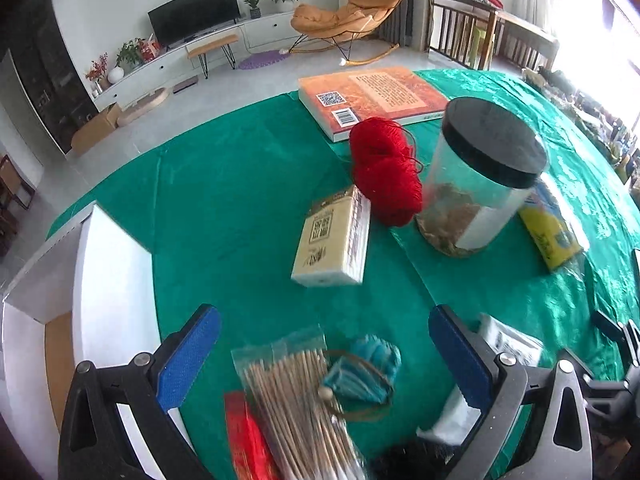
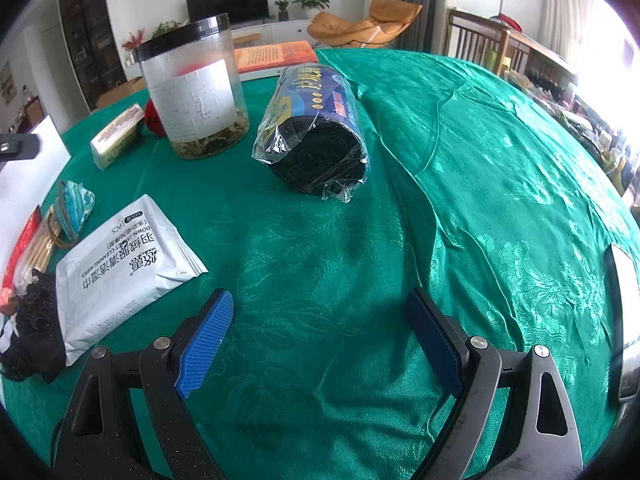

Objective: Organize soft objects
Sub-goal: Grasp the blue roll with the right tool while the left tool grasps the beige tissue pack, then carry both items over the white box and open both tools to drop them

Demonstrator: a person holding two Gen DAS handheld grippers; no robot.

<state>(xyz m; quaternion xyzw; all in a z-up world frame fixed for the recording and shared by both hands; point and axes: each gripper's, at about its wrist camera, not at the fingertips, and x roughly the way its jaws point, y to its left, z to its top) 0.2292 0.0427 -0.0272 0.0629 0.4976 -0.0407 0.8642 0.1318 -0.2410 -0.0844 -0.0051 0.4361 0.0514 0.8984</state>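
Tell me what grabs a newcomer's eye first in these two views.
The bright green tablecloth fills both views. On it, a red yarn skein lies beside a clear jar with a black lid, near the orange book. A wrapped roll of black bags lies ahead of the open right gripper.

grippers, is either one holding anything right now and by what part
Nothing is held. The left tool is open above the bag of sticks, not touching it. The right tool is open over bare green cloth.
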